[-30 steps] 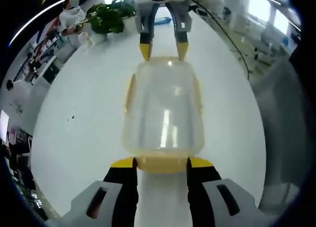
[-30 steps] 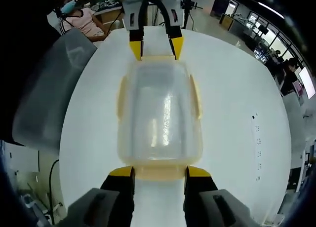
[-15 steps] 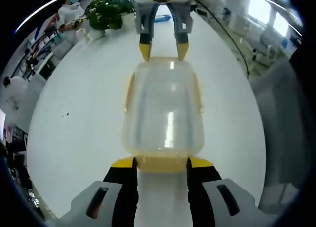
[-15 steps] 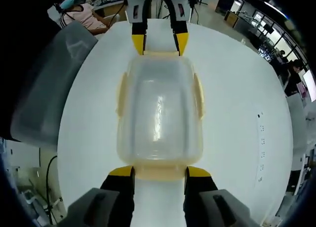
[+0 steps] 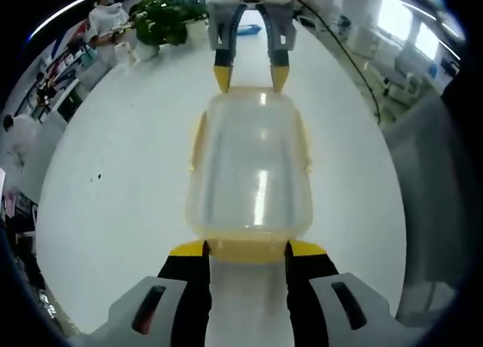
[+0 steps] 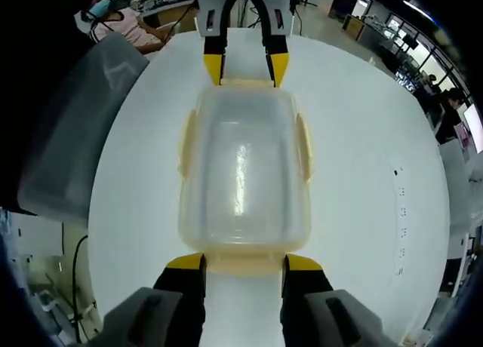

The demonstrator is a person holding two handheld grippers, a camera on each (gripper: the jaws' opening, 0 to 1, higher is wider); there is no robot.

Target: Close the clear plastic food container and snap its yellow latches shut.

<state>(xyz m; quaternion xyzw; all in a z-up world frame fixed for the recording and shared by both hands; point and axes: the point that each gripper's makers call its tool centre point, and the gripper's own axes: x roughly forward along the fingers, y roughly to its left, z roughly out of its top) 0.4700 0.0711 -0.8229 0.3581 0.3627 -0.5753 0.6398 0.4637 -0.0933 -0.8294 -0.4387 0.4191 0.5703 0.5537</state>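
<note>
Container (image 5: 249,166) rests closed on the white table (image 5: 121,181) between our left gripper (image 5: 245,249) and right gripper (image 6: 241,262), both still half open at its end latches, nothing changed, side latches unsnapped

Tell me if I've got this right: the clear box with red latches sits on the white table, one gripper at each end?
Nearly. The latches are yellow, not red, as the left gripper view shows. The rest holds: the clear box sits on the white table, with the left gripper at one end and the right gripper at the other.
</note>
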